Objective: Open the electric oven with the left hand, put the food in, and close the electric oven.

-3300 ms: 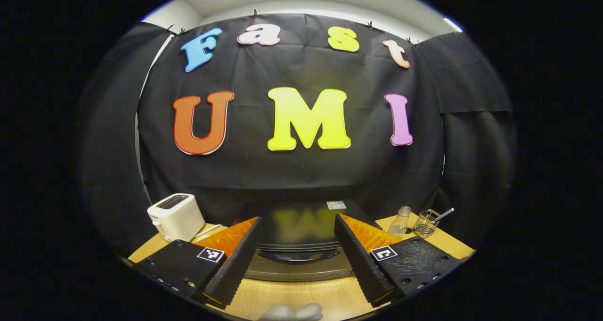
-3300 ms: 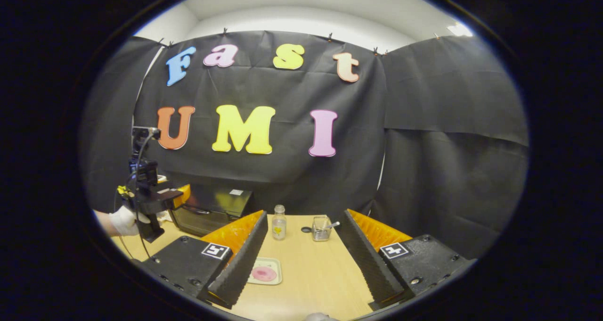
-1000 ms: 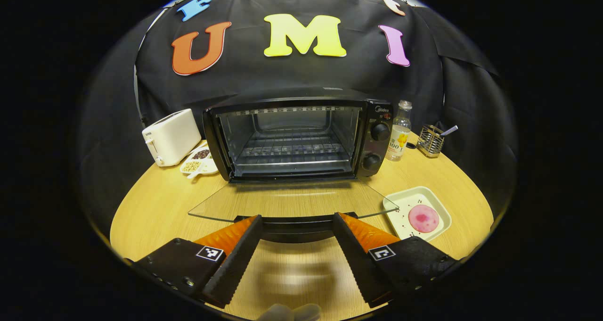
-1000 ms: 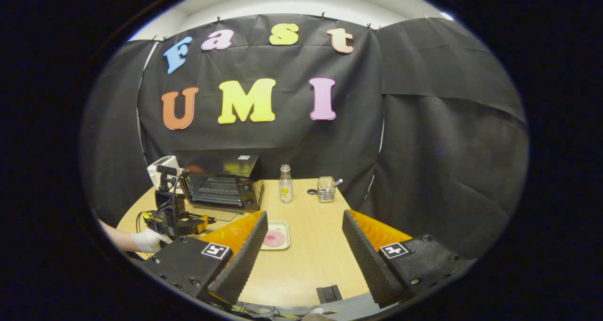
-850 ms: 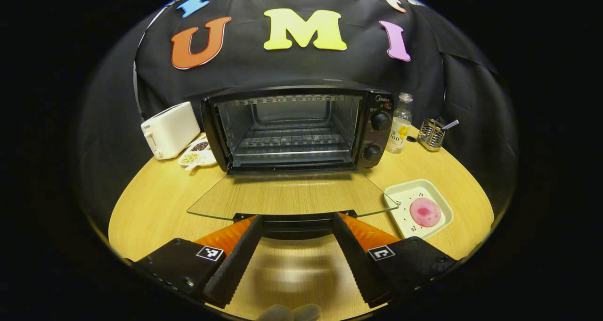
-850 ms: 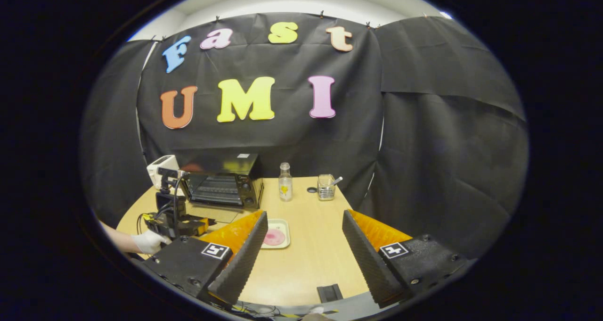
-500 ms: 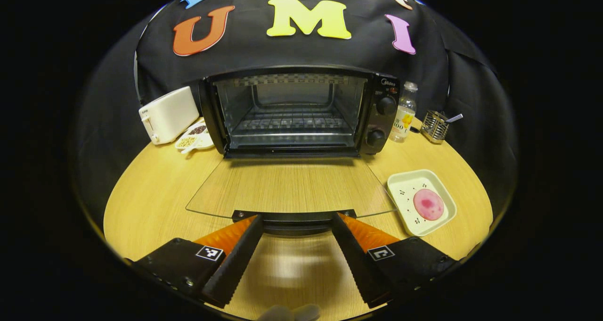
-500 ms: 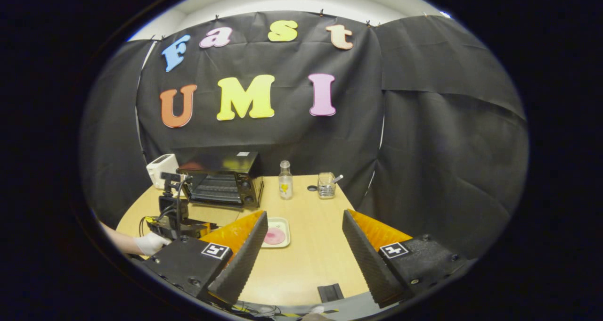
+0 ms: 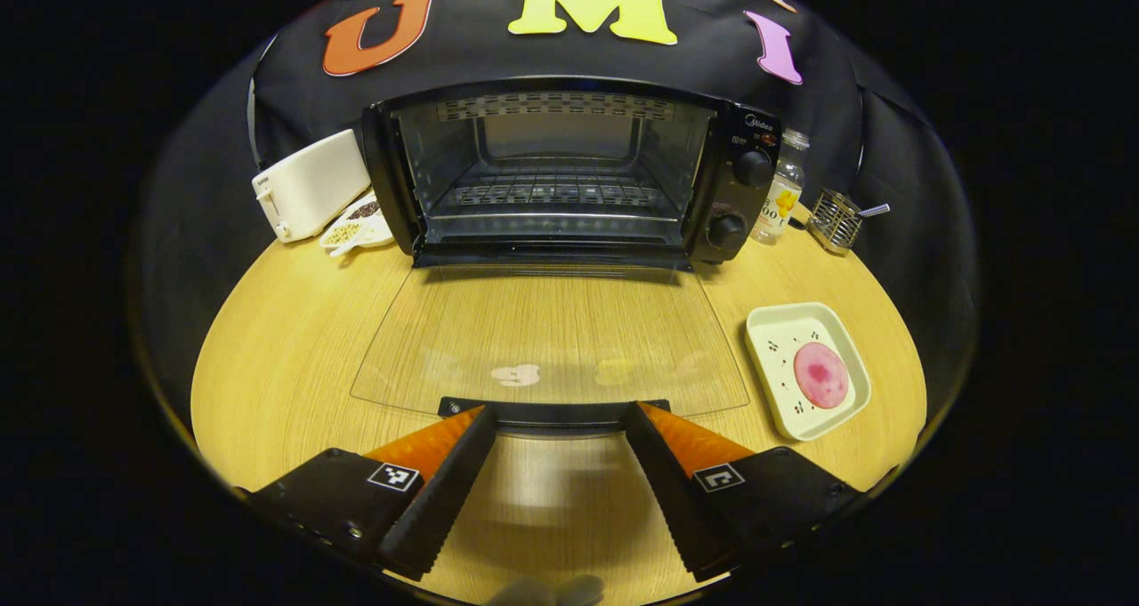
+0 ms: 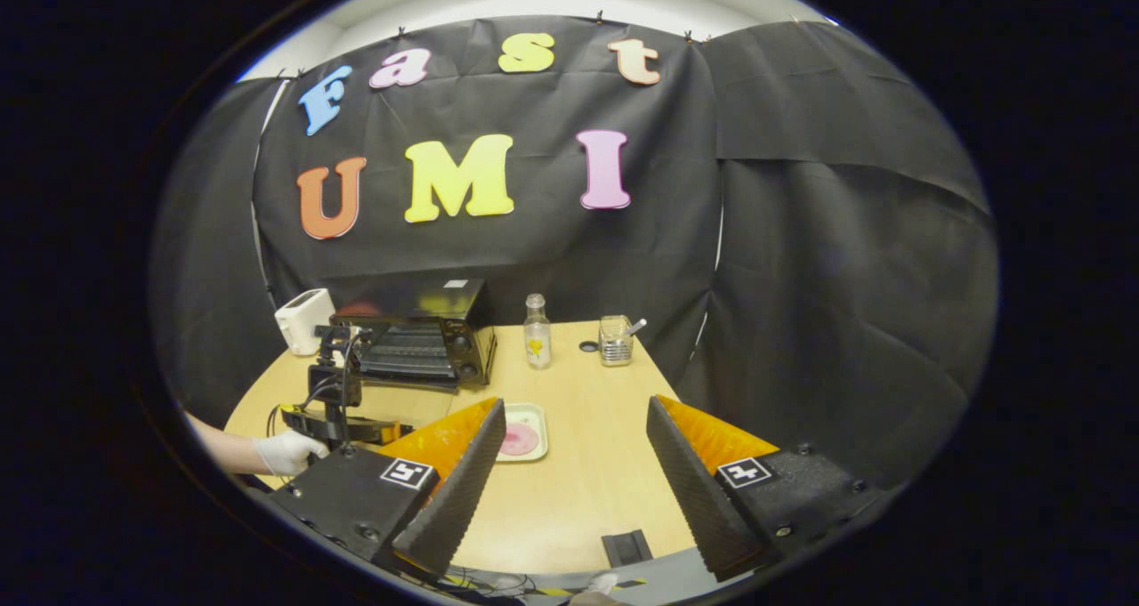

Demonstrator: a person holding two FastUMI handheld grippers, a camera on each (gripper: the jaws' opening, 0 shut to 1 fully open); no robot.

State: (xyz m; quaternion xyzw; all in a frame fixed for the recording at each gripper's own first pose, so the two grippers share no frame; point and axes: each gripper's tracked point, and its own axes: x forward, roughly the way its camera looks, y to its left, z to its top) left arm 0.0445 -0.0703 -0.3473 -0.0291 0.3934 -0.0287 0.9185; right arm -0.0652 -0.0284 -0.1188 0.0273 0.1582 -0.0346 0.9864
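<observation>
Oven [image 9: 569, 170] door [image 9: 547, 339] lies flat on desk [image 9: 276, 348]. Left tool [image 9: 556, 428] spread, straddling door handle. Right tool [image 10: 574, 428] spread, holding nothing. Food [image 9: 820, 375] on tray [image 9: 779, 330].

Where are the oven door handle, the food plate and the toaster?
oven door handle [image 9: 553, 413], left gripper view, middle of the black bar.
food plate [image 9: 776, 333], left gripper view, bare white corner.
toaster [image 9: 311, 183], left gripper view, white side.

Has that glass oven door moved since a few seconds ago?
Yes. The glass door was shut upright against the oven then; now it lies swung down, about flat above the table, with the left gripper at its handle.
</observation>
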